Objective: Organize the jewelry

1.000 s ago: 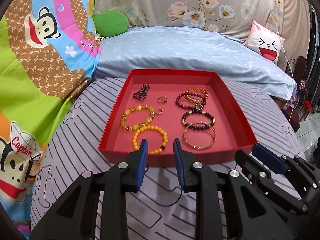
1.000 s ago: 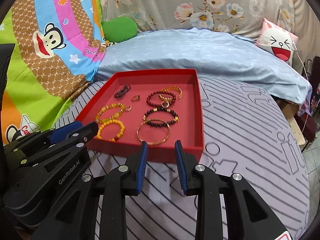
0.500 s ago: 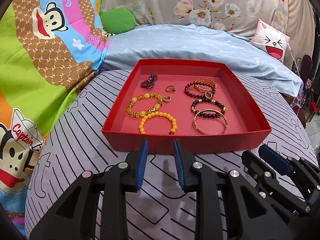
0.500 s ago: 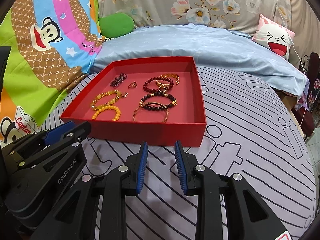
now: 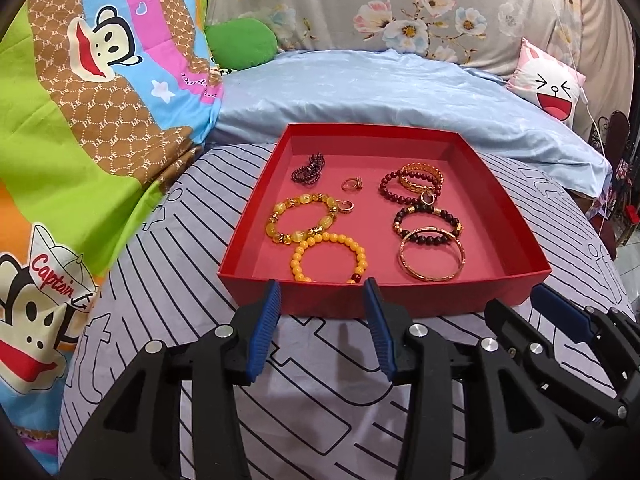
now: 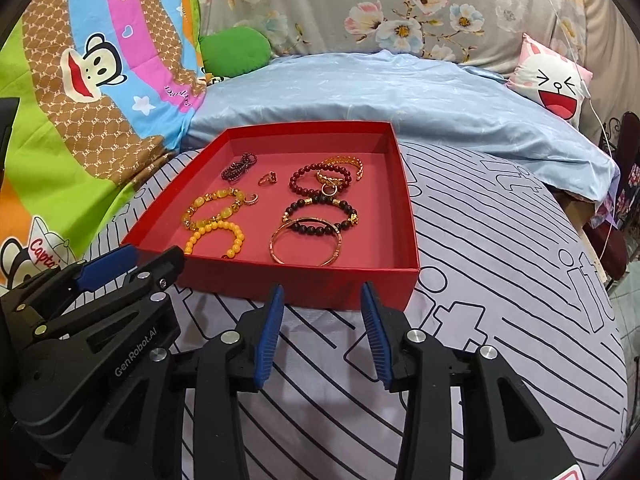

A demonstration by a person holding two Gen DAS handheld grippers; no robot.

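Striped grey bedding (image 5: 168, 248) carried the shallow red cardboard tray (image 5: 516, 216), its beaded bracelets (image 5: 304, 218) and gold bangle (image 5: 432, 258) all lying inside. Both the left gripper (image 5: 324, 300) and right gripper (image 6: 322, 300) had spread wider than a moment earlier, empty, just before the tray's near wall. That fitted either a reach or a release.

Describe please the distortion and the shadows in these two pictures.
Left wrist view: fisheye bends the red tray's near wall, corners are black, and soft shadows lie under the left hand-held gripper. Right wrist view: same bending, evenly lit, jewelry sharp, right hand-held gripper shadows faint.
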